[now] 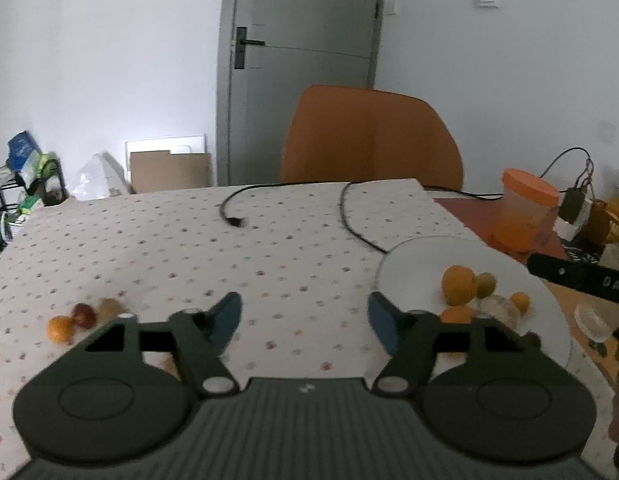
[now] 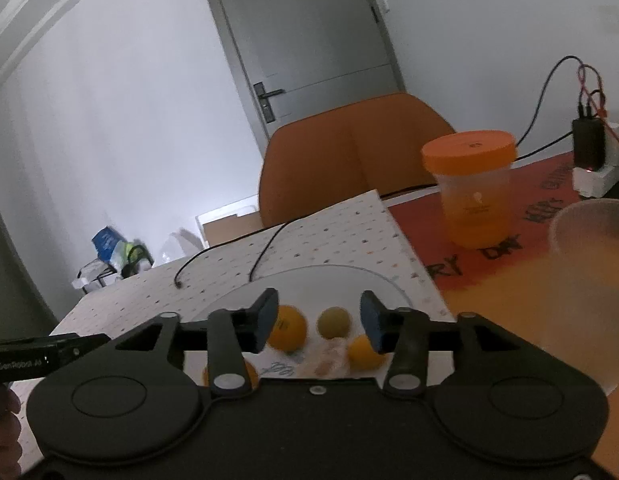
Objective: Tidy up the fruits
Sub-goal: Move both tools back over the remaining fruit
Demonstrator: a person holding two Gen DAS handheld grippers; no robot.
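Dotted tablecloth [image 1: 189, 248] bears plate [image 2: 245, 296] (round fruits [image 2: 287, 328]).

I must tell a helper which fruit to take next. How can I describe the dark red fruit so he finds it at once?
Start at the dotted tablecloth and go to its near left part, far from the plate. Three small fruits lie there in a row. The dark red fruit is the middle one, between an orange fruit and a pale brown fruit.
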